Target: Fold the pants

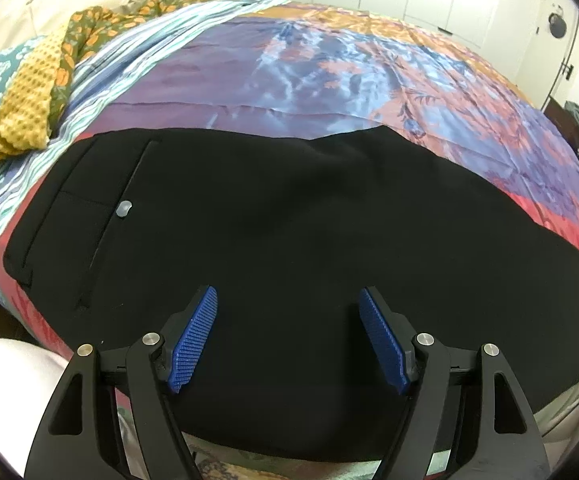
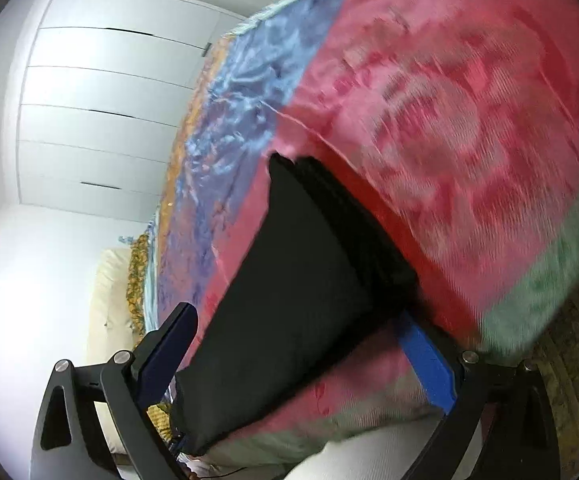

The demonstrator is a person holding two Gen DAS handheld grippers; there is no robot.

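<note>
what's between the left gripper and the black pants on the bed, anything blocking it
Nothing visible. The left gripper sits open directly over the black pants, which lie flat on the bedspread. The yellow knit cloth lies off to the side near the pillows, clear of the pants.

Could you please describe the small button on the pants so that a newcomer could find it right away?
Start at the colourful bedspread, then the black pants spread across it. Near their left end, beside a pocket slit, sits the grey button, the only pale spot on the black cloth.
</note>
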